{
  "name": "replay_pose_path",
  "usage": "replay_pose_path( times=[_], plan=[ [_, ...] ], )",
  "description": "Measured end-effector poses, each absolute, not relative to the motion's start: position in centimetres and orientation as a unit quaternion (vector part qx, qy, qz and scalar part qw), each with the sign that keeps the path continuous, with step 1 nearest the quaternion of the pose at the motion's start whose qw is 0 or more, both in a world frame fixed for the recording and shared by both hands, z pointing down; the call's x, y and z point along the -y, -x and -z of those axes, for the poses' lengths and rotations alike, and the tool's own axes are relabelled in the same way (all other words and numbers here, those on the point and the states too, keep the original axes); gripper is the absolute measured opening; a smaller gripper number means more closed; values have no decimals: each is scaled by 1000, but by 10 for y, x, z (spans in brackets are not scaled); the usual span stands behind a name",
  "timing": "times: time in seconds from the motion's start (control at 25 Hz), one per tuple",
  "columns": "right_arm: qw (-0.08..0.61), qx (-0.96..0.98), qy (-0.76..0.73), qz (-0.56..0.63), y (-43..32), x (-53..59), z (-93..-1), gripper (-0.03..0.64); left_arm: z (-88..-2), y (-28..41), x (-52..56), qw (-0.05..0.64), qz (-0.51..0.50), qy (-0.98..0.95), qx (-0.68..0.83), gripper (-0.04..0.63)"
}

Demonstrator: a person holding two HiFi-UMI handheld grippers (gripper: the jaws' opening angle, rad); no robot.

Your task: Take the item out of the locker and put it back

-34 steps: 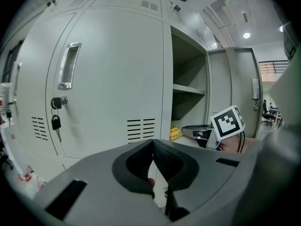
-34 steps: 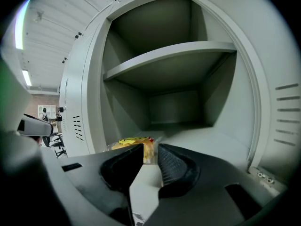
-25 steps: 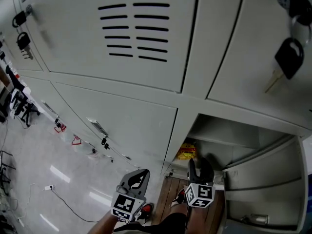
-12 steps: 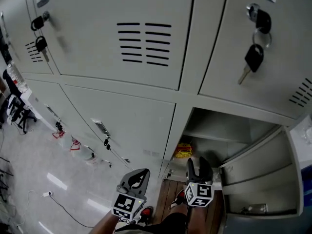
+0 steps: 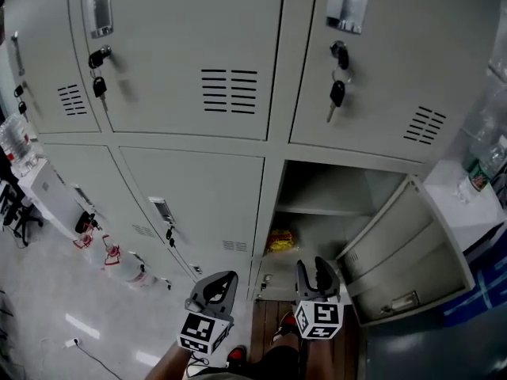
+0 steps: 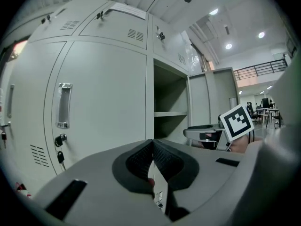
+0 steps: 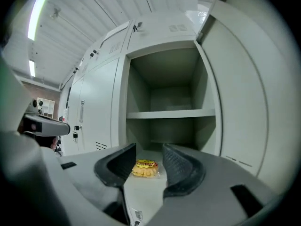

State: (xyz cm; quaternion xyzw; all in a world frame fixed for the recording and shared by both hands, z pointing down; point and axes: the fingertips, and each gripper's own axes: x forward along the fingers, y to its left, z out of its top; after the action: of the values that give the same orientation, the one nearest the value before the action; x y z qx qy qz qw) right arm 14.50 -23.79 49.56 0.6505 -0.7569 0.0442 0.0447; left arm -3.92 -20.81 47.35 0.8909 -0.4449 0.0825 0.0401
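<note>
Head view: the open locker [image 5: 317, 187] has a yellow snack packet [image 5: 279, 241] lying on its bottom floor, under the shelf. The left gripper [image 5: 219, 286] and right gripper [image 5: 314, 273] hang just outside the locker.

Left gripper view: the left gripper [image 6: 153, 143] has its jaws pressed together, with nothing between them.

Right gripper view: the right gripper [image 7: 148, 149] has its jaws spread and empty. The packet [image 7: 146, 169] lies beyond them, and its red print is too small to read.
</note>
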Motion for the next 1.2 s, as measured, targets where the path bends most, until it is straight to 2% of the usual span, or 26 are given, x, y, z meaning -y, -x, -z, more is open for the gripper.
replay_pose_path(
  times=[0.24,1.2],
  plan=[
    [52,743,-666,-27,-141,196,-478,169,-453,30,187,24,-65,-908,414,23],
    [28,694,-719,-32,-129,68,-467,26,-453,-3,103,15,-67,-944,322,23]
  ],
)
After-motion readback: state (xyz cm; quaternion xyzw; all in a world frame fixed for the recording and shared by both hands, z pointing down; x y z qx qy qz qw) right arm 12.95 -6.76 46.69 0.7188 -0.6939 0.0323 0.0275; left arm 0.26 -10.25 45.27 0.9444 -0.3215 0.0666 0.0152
